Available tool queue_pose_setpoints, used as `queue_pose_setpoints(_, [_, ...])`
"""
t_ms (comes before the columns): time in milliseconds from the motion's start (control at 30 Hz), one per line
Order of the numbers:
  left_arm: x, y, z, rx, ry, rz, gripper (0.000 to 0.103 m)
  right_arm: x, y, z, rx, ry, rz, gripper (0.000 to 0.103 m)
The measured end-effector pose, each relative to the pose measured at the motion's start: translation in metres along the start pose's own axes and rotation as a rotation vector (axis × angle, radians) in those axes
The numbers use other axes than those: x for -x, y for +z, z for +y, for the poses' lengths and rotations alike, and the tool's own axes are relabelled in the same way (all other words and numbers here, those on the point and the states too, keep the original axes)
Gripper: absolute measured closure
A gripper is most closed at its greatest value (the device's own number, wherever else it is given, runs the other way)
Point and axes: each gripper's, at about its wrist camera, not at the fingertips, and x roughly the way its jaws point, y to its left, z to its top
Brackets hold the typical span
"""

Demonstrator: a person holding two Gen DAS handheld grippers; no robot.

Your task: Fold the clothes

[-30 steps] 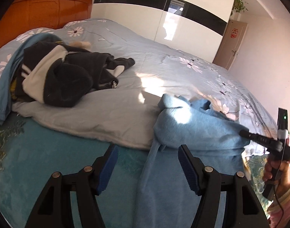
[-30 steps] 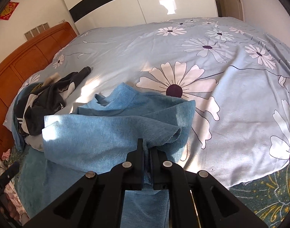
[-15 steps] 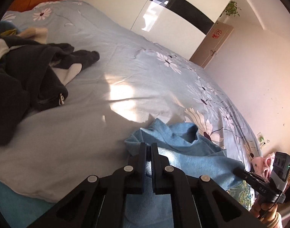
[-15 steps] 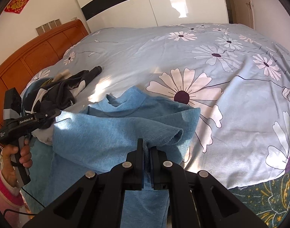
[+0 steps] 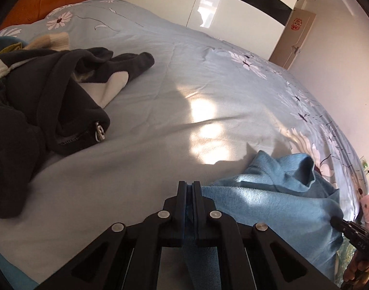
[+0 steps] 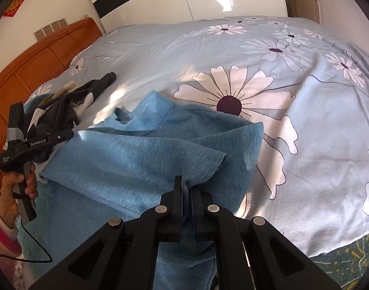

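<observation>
Blue sweater (image 6: 145, 164) is being pinched by both clamped grippers, left (image 5: 189, 188) and right (image 6: 186, 188); spreading it taut needs even pulling.

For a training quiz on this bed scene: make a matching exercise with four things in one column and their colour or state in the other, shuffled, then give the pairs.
Things:
1. sweater
2. jacket
3. headboard
4. left gripper

States:
A. orange wood
B. dark, lying in a heap
C. shut on cloth
D. light blue, held at two points

Pairs: 1-D, 2-B, 3-A, 4-C
</observation>
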Motion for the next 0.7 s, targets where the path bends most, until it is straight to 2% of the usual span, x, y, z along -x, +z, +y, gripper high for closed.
queue_pose_setpoints(67, [0.002, -0.004, 0.001, 0.018, 0.001, 0.004, 0.094, 0.0, 0.001, 0.0, 0.004, -0.003, 0.007, 0.098])
queue_pose_setpoints(133, [0.02, -0.008, 0.001, 0.033, -0.002, -0.007, 0.088, 0.009, 0.001, 0.002, 0.012, -0.006, -0.003, 0.097])
queue_pose_setpoints(200, [0.038, -0.012, 0.001, 0.049, -0.004, -0.019, 0.056, 0.022, 0.0, 0.003, 0.012, -0.005, -0.03, 0.086])
queue_pose_setpoints(267, [0.061, -0.019, -0.001, 0.046, 0.0, -0.041, 0.048, 0.039, -0.003, 0.0, -0.002, -0.021, -0.056, 0.072])
queue_pose_setpoints(333, [0.086, -0.031, -0.006, 0.03, 0.004, -0.05, 0.045, 0.056, -0.011, -0.005, -0.022, -0.003, -0.063, 0.072])
queue_pose_setpoints(433, [0.119, -0.07, -0.013, 0.004, -0.003, -0.022, 0.041, 0.08, -0.034, -0.009, -0.042, 0.01, -0.045, 0.072])
queue_pose_setpoints(567, [0.156, -0.136, -0.02, -0.042, -0.001, 0.043, 0.039, 0.106, -0.089, -0.008, -0.033, 0.054, 0.031, 0.071])
queue_pose_setpoints(700, [0.172, -0.202, -0.017, -0.024, -0.03, 0.116, 0.039, 0.126, -0.145, -0.007, -0.032, 0.077, 0.112, 0.071])
